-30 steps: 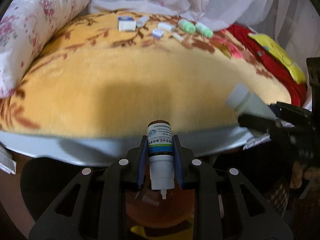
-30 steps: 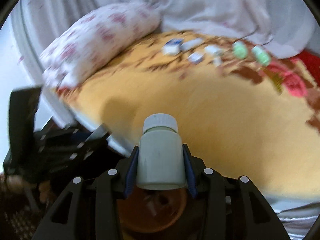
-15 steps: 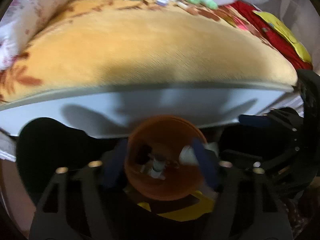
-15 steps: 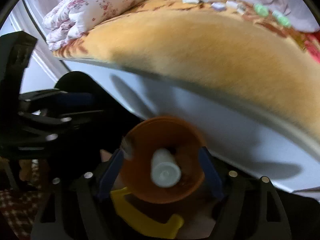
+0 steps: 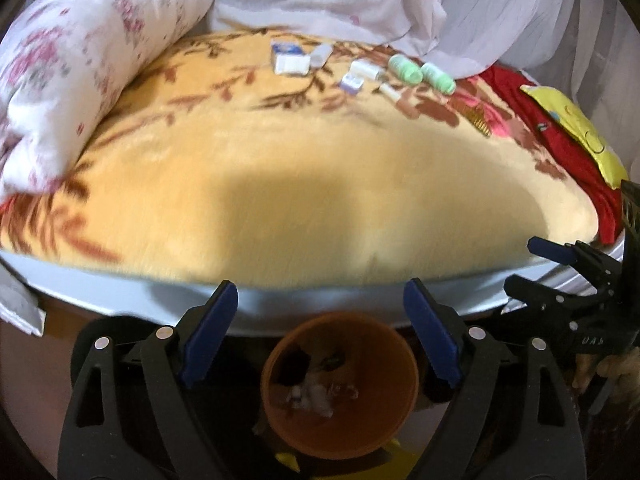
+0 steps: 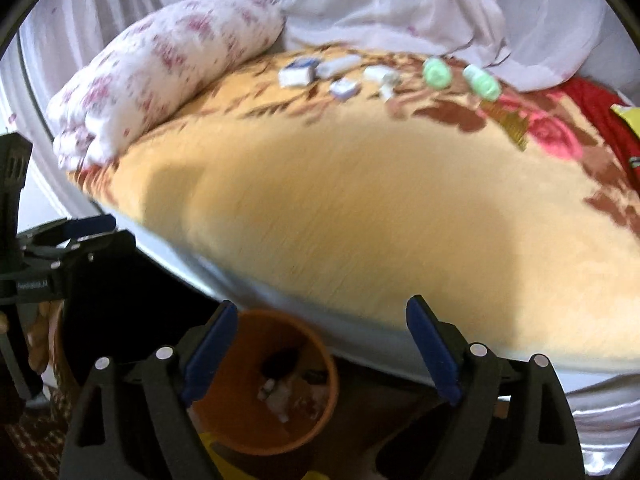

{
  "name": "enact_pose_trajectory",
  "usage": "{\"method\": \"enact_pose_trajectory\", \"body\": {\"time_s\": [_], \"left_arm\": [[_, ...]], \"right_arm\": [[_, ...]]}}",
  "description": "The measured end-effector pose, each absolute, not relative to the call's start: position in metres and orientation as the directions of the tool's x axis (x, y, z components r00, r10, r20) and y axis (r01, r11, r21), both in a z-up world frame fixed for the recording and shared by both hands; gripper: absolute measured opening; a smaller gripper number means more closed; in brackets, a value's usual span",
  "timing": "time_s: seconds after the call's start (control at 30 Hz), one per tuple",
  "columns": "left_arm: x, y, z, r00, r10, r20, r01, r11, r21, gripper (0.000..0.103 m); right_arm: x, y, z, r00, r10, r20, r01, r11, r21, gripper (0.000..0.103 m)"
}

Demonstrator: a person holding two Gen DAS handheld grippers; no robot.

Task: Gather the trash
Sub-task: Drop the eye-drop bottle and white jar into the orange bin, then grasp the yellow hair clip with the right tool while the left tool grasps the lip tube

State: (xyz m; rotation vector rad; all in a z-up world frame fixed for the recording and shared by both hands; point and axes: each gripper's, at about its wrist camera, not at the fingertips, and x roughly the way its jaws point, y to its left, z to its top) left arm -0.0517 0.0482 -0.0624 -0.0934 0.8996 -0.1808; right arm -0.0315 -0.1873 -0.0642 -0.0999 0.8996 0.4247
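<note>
A bed [image 5: 304, 184] under a yellow floral blanket fills your view. Both claws, left [image 5: 324, 336] and right [image 6: 320, 352], hang spread and empty above the orange bin [image 5: 340, 384]. The remaining trash [image 5: 352, 68] lies straight ahead, well apart at the far edge, strung crosswise; the green rolls [image 6: 460, 74] sit nearer your right claw.

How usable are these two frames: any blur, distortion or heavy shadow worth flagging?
Left wrist: fisheye bends the bed edge; mild blur on the blanket, a broad shadow across its near part; orange bin dim. Right wrist: stronger motion blur smears the blanket and small packets; dark circular vignette in both.
</note>
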Motion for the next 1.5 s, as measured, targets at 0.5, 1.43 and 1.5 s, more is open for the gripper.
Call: {"method": "enact_pose_trajectory", "body": {"time_s": [0.5, 1.43, 1.5], "left_arm": [[0.011, 0.001, -0.05, 0.625, -0.252, -0.739, 0.196, 0.967, -0.164, 0.083], [0.174, -0.082, -0.049, 0.626, -0.257, -0.736, 0.129, 0.965, -0.228, 0.083], [0.192, -0.091, -0.055, 0.614, -0.238, -0.753, 0.113, 0.97, -0.215, 0.08]], "right_arm": [[0.157, -0.262, -0.021, 0.668, 0.096, -0.738, -0.152, 0.988, -0.009, 0.087], [0.117, -0.286, -0.01, 0.766, 0.16, -0.623, -0.094, 0.986, 0.137, 0.053], [0.113, -0.289, -0.013, 0.766, 0.177, -0.619, -0.101, 0.983, 0.156, 0.053]]}}
